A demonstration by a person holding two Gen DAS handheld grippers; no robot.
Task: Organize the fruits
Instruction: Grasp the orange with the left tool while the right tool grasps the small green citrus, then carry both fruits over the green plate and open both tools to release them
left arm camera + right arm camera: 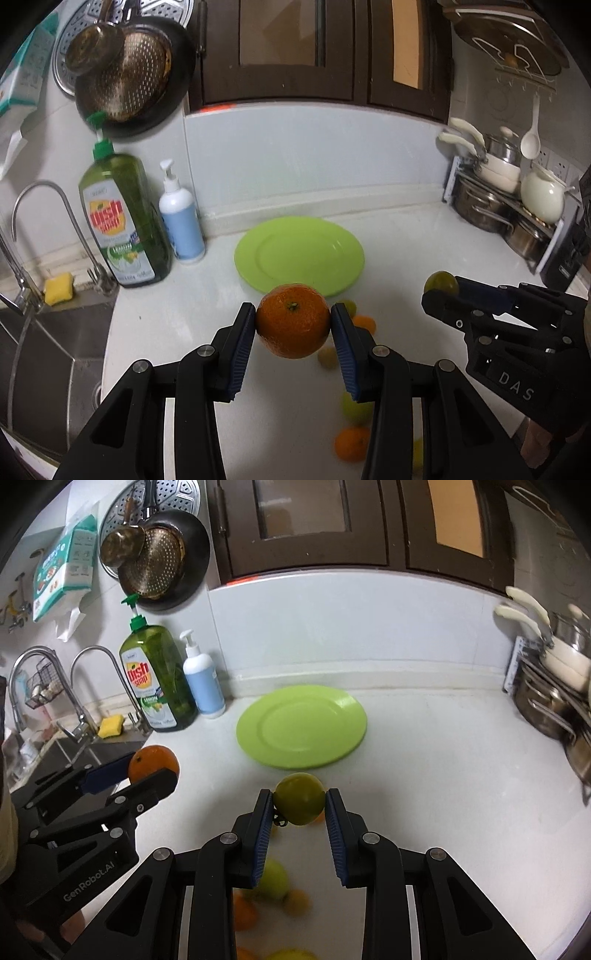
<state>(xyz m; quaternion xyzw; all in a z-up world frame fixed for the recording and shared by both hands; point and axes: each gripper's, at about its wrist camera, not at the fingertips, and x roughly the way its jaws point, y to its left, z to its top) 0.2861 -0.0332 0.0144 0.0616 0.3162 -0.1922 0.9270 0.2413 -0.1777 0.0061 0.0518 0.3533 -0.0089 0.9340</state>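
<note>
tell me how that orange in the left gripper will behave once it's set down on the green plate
The orange looks round and firm, pinched only at its sides by the left gripper, so it will probably roll when released. The green plate is shallow with a low rim, which may only partly stop it. Its dimpled skin likely gives decent grip, so slipping seems unlikely.

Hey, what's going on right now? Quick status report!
Left gripper shut on orange. Right gripper shut on green fruit. Green plate ahead bare, path clear. More fruit loose on counter.
</note>
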